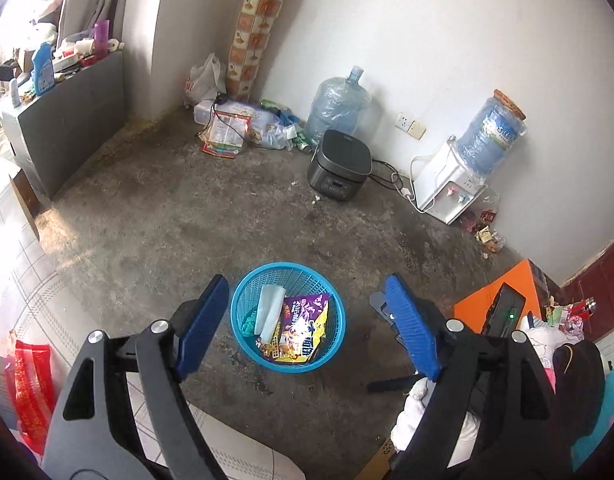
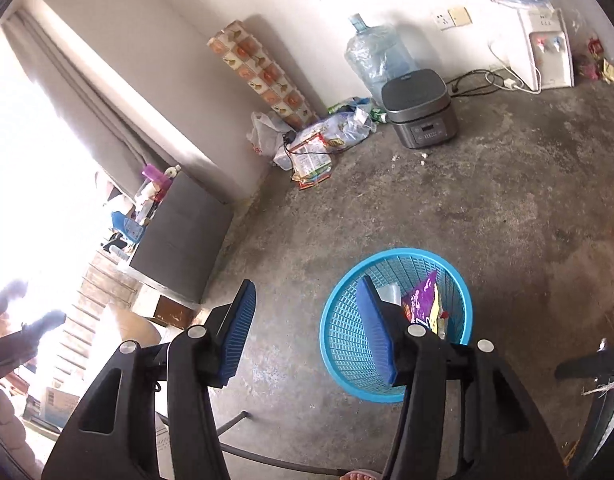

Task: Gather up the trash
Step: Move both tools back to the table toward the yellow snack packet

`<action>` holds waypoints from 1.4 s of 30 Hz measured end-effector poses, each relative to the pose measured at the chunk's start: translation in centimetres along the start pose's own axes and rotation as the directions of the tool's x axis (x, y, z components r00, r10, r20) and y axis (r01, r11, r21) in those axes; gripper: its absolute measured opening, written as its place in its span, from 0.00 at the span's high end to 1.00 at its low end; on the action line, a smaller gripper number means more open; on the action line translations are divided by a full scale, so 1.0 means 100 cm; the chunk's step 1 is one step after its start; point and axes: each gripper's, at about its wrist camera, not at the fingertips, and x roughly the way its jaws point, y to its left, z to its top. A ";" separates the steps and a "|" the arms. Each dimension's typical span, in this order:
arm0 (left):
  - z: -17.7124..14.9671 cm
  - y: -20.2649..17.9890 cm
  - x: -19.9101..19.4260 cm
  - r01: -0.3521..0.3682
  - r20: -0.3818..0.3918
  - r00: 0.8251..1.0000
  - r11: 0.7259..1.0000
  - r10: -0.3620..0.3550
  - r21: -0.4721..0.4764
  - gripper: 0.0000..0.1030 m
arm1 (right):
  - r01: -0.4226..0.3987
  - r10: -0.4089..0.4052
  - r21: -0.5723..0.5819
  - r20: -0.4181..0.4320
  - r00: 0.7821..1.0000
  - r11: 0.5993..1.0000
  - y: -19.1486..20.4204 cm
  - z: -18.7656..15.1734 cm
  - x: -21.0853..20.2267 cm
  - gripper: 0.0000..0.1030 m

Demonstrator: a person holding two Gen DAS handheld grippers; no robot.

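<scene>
The trash, a purple-yellow snack bag (image 1: 301, 330) and a white wrapper (image 1: 271, 312), sits inside the blue mesh basket (image 1: 243, 300) on the concrete floor (image 1: 167, 232). The left gripper (image 1: 307, 320) hangs above it, jaws spread wide with nothing between them. The right gripper (image 2: 307, 332) is spread and empty too, basket behind its right finger.

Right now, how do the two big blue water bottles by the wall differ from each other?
The floor bottle stands upright on the concrete, neck up; the dispenser bottle sits upside down on the white water dispenser. The floor bottle is wrapped in crinkled clear plastic; the dispenser bottle shows a printed label. Both are large, translucent blue and stand by the white wall.
</scene>
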 end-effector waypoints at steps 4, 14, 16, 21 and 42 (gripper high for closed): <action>-0.018 0.010 -0.085 -0.020 0.145 0.989 1.000 0.017 0.016 0.17 | -0.016 0.028 -0.189 0.061 0.998 0.982 0.056 -0.002 -0.041 0.35; -0.102 0.089 -0.253 -0.232 0.339 0.895 0.952 0.289 -0.198 0.09 | 0.038 0.105 -0.530 0.237 0.966 0.847 0.165 -0.037 -0.123 0.06; -0.125 0.105 -0.282 -0.301 0.363 0.851 0.919 0.379 -0.253 0.08 | 0.018 0.133 -0.561 0.227 0.965 0.827 0.180 -0.046 -0.129 0.06; -0.183 0.144 -0.337 -0.354 0.364 0.785 0.845 0.501 -0.400 0.09 | -0.128 0.236 -0.580 0.114 0.965 0.804 0.211 -0.059 -0.132 0.06; -0.270 0.195 -0.326 -0.232 0.364 0.834 0.862 0.415 -0.451 0.09 | -0.478 0.339 -0.489 -0.349 0.874 0.730 0.281 -0.125 -0.078 0.15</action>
